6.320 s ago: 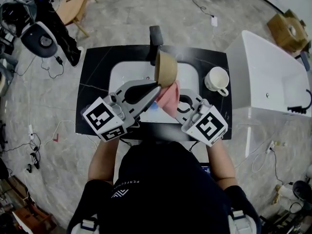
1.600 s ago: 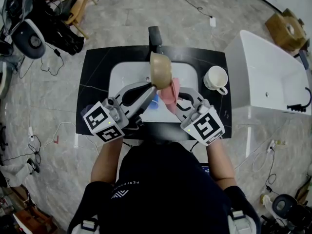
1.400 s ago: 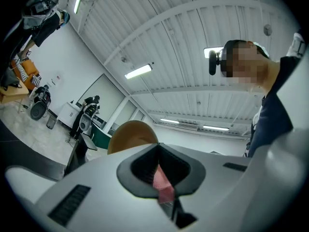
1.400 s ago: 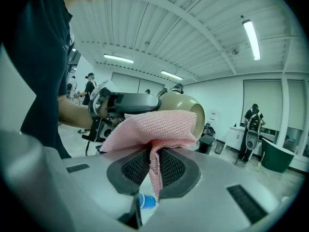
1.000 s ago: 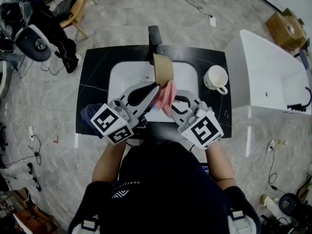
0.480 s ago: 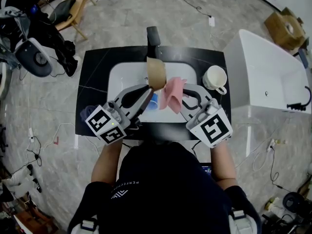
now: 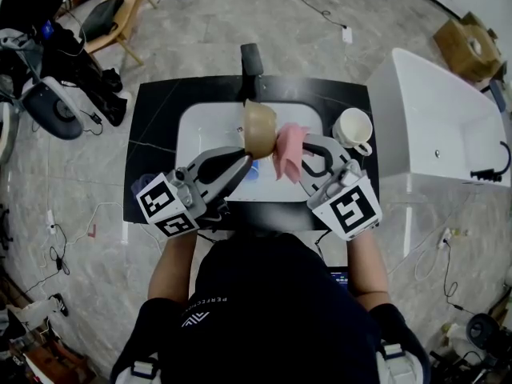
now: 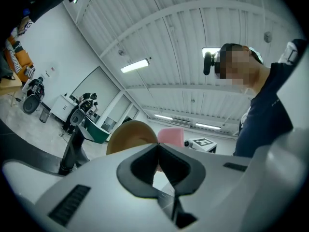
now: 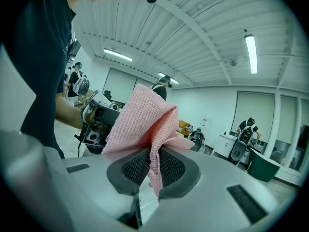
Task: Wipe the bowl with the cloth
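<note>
The left gripper's [image 8: 157,148] jaws are pressed together on the rim of the tan bowl [image 8: 129,135], holding it on edge over the white sink basin [image 7: 202,123]. The right gripper's [image 9: 153,166] jaws pinch a fold of the pink cloth [image 9: 144,119], which bunches up above them. In the head view the cloth sits just beside the bowl's right side, with a white mug [image 7: 356,130] on the black counter [image 7: 152,146] further right.

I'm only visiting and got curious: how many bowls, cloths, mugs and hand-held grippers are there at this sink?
bowl: 1
cloth: 1
mug: 1
grippers: 2, the left gripper and the right gripper
Total: 5
</note>
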{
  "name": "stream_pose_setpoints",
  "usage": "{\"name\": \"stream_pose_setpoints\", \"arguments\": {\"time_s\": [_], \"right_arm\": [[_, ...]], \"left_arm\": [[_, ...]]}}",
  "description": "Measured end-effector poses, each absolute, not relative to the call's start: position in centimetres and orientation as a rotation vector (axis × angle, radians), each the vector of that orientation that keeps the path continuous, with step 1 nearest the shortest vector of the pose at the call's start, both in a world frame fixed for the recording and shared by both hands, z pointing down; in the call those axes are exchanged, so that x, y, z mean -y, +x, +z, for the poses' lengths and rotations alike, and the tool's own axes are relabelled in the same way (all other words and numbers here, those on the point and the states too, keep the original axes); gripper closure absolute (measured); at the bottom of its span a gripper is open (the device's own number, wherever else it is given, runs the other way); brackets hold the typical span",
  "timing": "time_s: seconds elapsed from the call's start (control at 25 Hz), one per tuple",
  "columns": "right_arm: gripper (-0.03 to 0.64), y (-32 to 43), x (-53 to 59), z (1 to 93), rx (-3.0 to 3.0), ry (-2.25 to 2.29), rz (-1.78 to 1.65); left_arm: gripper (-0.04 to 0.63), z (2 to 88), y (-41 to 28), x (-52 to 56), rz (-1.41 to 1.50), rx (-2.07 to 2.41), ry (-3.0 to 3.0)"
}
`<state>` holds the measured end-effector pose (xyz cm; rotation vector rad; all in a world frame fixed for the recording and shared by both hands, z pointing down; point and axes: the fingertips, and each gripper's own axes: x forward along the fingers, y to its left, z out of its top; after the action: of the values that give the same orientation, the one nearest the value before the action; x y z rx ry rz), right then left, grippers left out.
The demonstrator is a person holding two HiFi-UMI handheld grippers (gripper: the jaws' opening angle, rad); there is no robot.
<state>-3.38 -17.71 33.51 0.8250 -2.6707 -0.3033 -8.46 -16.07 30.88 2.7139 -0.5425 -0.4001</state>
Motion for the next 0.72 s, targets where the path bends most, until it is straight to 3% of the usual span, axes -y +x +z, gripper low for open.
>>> {"name": "stream_pose_setpoints", "arguments": {"time_s": [0.72], "right_arm": [[0.568, -1.5, 19.5, 34.0, 2.586, 0.898, -0.318]], "left_arm": [[0.583, 29.4, -6.8, 14.2, -0.325, 0.335, 2.812]]}}
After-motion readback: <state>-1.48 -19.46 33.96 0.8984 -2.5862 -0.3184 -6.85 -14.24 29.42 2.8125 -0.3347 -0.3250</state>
